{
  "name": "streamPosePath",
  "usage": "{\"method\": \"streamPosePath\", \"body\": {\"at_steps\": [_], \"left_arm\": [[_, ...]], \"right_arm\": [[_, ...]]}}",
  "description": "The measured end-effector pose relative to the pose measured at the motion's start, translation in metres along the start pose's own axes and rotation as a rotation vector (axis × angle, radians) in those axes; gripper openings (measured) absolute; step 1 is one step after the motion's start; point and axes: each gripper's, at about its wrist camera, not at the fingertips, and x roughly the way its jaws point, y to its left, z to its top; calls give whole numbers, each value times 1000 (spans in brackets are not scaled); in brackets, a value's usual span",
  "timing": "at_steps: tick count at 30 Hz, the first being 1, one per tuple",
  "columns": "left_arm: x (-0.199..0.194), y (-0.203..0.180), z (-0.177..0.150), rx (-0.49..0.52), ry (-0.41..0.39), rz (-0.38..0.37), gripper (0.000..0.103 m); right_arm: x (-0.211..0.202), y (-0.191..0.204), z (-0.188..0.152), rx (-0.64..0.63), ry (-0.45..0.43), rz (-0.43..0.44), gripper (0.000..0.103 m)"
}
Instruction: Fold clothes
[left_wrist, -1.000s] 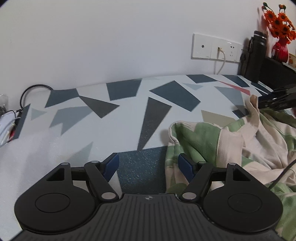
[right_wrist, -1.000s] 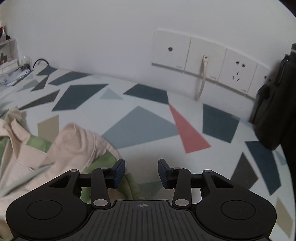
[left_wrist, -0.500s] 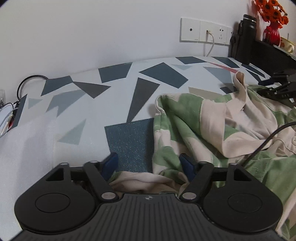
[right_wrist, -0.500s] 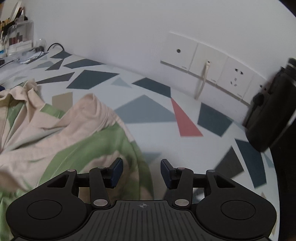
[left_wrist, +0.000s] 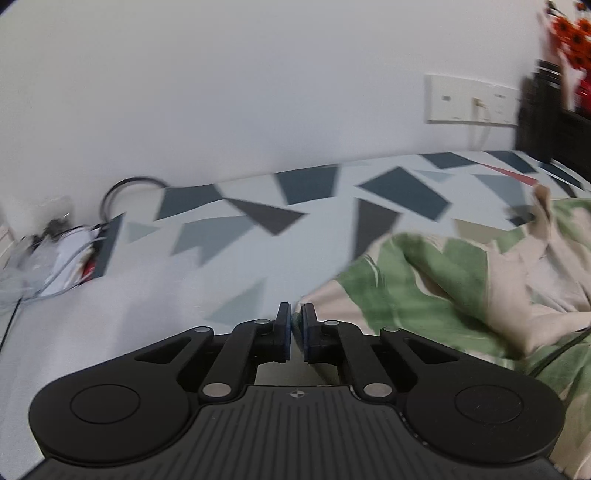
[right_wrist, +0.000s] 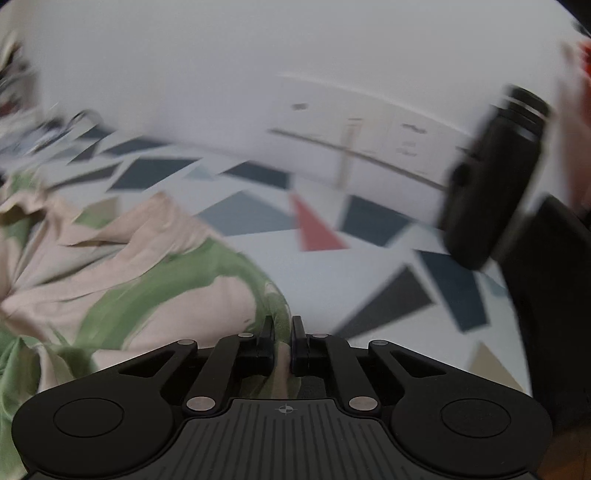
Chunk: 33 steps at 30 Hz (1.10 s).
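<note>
Crumpled green-and-beige garment (left_wrist: 436, 280) on the patterned surface, edges pinched at both ends.

No readable text, labels, brands or numbers anywhere, only a small crosshair mark stood on each gripper body, wall sockets and clutter at the far left too blurred to show any lettering

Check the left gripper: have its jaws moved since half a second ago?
Yes. The left gripper has closed from wide open to nearly shut, pinching the garment edge, measured against its own black body.
</note>
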Motion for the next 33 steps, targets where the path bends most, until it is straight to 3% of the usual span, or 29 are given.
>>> {"method": "streamPosePath", "body": {"at_steps": [2, 8, 9, 10, 11, 12, 14, 21, 25, 28, 33], "left_arm": [[4, 9, -3, -19, 5, 26, 6], [9, 15, -15, -58, 27, 3, 7], [9, 15, -16, -59, 26, 2, 8], [9, 14, -15, -53, 29, -2, 9], [9, 13, -14, -46, 33, -6, 15], [8, 12, -13, -37, 35, 6, 30], [0, 12, -8, -33, 5, 6, 51], [-47, -3, 43, 5, -138, -63, 51], [-61, -37, 80, 45, -186, -118, 51], [-51, -71, 97, 88, -177, -147, 51], [-2, -126, 83, 214, -15, -197, 51]], "right_arm": [[3, -12, -5, 26, 25, -22, 6], [13, -23, -15, 64, 83, -65, 8], [13, -21, -13, 68, 87, -76, 11], [13, -17, -10, 53, 92, -95, 21], [13, -13, -7, 38, 97, -114, 25], [8, -8, -3, 16, 85, -128, 28], [-4, 0, 9, -13, 56, -126, 29], [-48, 26, 85, -56, -72, -25, 31], [-50, 43, 134, -68, -133, 22, 31], [-28, 53, 149, -73, -139, 17, 31], [32, 67, 125, -95, -19, 51, 31]]}}
